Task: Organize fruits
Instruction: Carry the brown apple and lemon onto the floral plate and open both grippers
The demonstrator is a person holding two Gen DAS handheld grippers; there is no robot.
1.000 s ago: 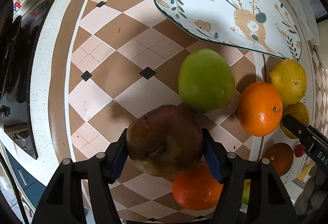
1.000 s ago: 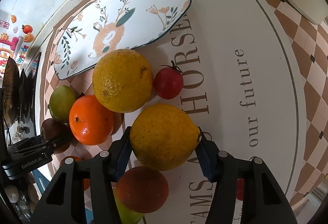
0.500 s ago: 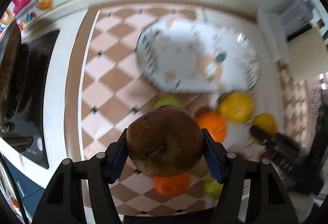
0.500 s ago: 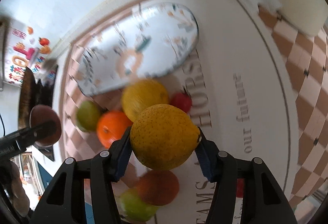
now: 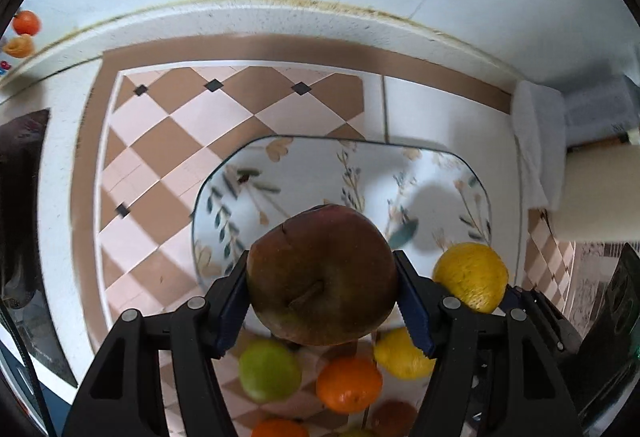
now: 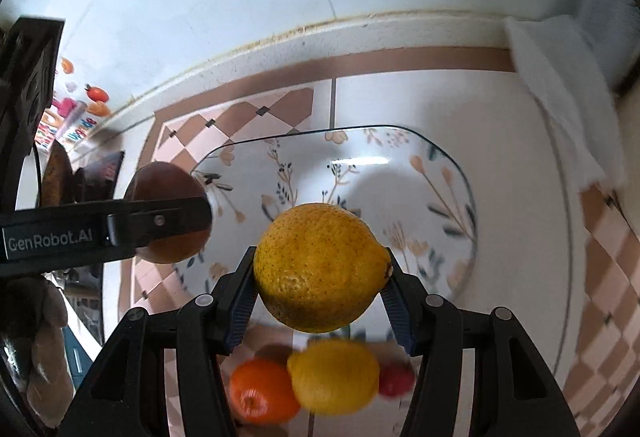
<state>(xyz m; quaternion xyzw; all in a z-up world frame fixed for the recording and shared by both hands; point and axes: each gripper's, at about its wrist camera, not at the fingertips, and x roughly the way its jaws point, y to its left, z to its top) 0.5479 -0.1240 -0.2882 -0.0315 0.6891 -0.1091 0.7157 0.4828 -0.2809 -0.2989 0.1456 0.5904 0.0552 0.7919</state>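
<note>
**Mia:** What is the left gripper doing?

**Ben:** It is squeezing a dark red apple. The blue pads press on both sides of it. The apple is up in the air, over the near edge of the flower plate.

**Mia:** And the right gripper?

**Ben:** It is clamped on a big yellow lemon. That one is in the air too, over the near part of the same plate. The lemon's pointy end is by the right pad.

**Mia:** Can each camera see the other fruit?

**Ben:** Yes. The right camera shows the apple off to the left, with a black gripper finger across it. The left camera shows the lemon low on the right.

**Mia:** Is anything on the plate?

**Ben:** No fruit that I can see. It is white with leaves and flowers painted on it.

**Mia:** Where are the other fruits?

**Ben:** Down below the grippers, on the counter, in front of the plate. There is a green apple, an orange and a second lemon close together. The right camera also shows a small red fruit just beside that lemon. They look blurry.

**Mia:** What is under it all?

**Ben:** A mat with brown and pink squares. A white cloth lies far on the right, by the wall.
</note>
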